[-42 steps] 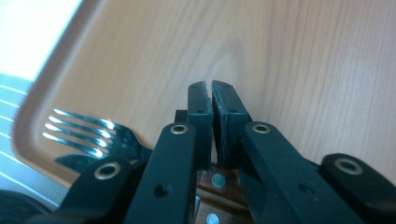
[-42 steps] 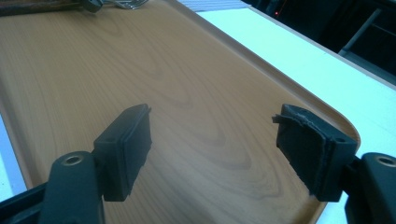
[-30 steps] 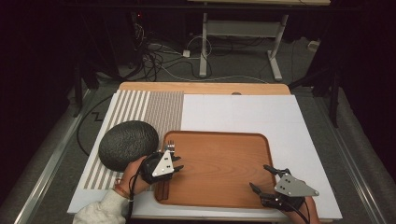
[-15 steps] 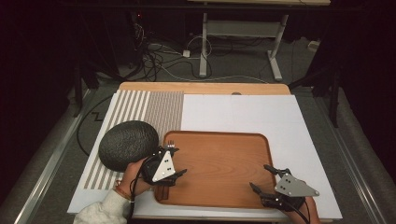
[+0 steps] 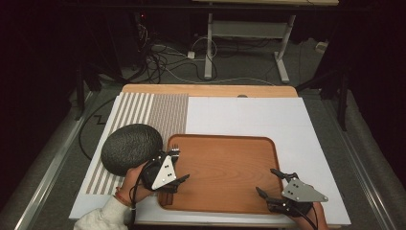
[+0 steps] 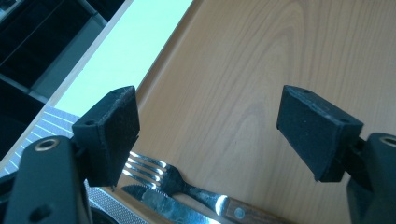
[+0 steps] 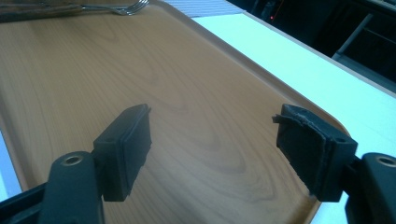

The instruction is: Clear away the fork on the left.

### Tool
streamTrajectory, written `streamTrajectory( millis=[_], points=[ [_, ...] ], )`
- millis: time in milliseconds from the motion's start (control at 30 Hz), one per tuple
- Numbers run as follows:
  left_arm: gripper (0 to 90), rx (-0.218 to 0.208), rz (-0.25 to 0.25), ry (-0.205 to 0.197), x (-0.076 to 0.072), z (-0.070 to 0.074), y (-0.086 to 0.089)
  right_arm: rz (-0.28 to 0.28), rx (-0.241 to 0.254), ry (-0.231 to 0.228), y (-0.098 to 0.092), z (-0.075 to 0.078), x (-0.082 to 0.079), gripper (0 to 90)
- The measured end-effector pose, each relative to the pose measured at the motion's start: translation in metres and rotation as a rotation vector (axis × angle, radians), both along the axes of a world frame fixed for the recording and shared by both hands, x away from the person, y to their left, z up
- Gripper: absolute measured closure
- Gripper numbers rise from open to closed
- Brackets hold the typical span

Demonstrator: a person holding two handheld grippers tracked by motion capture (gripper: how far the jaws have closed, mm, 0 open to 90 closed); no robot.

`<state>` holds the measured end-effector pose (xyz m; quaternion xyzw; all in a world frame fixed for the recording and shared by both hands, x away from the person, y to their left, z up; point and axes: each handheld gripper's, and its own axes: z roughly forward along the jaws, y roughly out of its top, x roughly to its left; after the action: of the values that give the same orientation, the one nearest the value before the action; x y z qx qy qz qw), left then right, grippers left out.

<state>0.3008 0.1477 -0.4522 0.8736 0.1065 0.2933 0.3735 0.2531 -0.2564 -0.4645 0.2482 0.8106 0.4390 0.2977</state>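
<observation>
Fork [image 6: 161, 175] and knife [image 6: 163, 205] side by side at tray's [image 5: 230, 158] left edge.
Just released beneath left gripper [image 6: 205, 126], jaws lately spreading, nothing between; right gripper [image 7: 212, 144] likewise wide apart, empty, over tray's near right corner.

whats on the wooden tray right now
A fork and a knife with a wooden handle lie side by side along the edge of the tray, under the left gripper, whose jaws have just been opening. The gripper covers the handles' far ends.
</observation>
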Motion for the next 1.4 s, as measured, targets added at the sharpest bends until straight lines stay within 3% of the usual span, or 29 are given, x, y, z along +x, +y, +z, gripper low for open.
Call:
streamTrajectory(
  millis=[433, 1033, 1400],
  points=[
    [20.7, -0.017, 0.047, -0.060, -0.013, 0.001, 0.017, -0.009, 0.024, -0.012, 0.000, 0.002, 0.002, 25.4],
    [20.6, -0.032, 0.111, -0.048, -0.028, -0.018, 0.049, -0.009, 0.031, -0.008, 0.000, 0.002, 0.007, 24.8],
    [20.6, -0.013, 0.176, -0.055, -0.038, -0.026, 0.074, -0.003, 0.030, -0.004, 0.002, 0.001, 0.010, 24.8]
  ],
)
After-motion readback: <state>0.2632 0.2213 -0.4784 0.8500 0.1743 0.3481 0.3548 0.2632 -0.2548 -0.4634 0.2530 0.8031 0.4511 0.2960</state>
